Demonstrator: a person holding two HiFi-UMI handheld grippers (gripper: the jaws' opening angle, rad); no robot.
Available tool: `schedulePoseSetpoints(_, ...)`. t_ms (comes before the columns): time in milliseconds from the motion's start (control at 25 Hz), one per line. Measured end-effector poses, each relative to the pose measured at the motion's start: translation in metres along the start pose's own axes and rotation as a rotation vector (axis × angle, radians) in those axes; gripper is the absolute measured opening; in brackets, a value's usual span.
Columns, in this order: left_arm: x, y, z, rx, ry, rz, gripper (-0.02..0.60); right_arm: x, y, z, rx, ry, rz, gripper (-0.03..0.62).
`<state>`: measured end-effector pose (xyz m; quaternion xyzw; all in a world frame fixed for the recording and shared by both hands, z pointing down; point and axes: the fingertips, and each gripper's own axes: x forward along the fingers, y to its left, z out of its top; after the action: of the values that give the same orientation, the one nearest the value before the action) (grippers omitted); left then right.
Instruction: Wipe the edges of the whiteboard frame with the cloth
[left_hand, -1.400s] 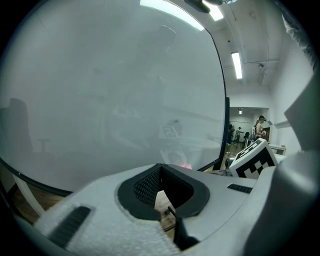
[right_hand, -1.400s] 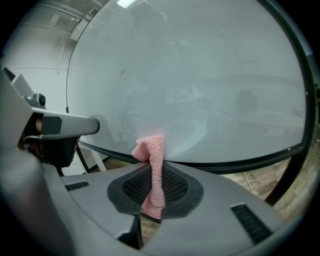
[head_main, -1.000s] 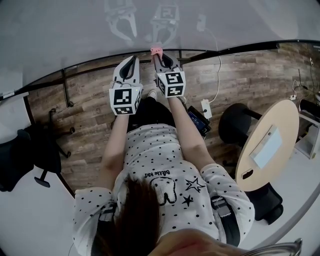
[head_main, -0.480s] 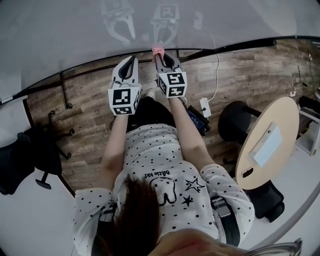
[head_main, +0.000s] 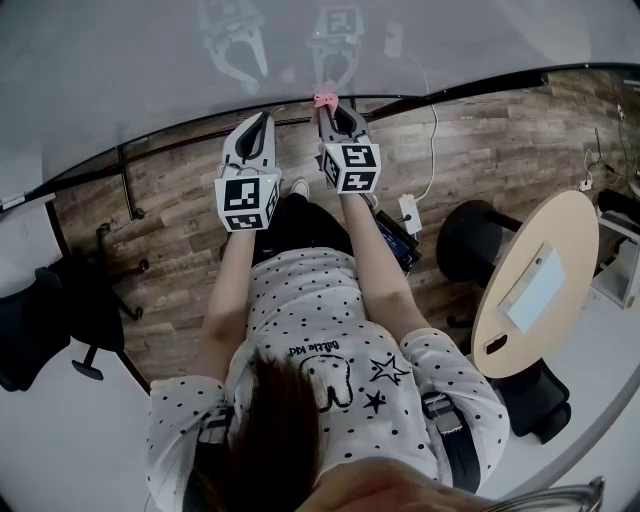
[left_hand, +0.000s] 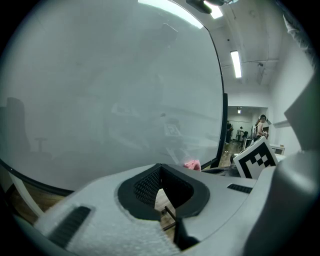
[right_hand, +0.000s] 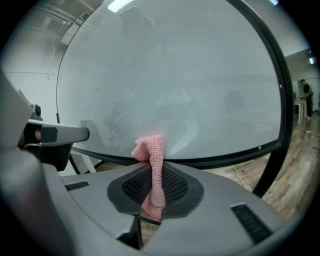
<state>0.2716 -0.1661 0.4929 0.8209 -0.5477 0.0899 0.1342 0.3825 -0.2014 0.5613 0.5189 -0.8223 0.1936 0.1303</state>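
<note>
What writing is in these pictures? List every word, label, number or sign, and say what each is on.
"Bettie Kid", roughly: script on the person's dotted shirt, upside down and small, so the reading is unsure.
Left tool and right tool: black-and-white square markers only, no letters.
Whiteboard, cloth: no print.

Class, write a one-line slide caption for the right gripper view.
Right gripper, jaws shut on a pink cloth, holds it at the whiteboard's dark lower frame edge.
</note>
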Motion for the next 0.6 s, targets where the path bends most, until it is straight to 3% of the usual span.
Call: schedulePoseSetpoints(600, -0.001, -0.003, 0.000, 0.002, -0.001, -0.022, 0.015, -0.006, -0.013, -0.001, 0.030, -0.007, -0.049, 0.034)
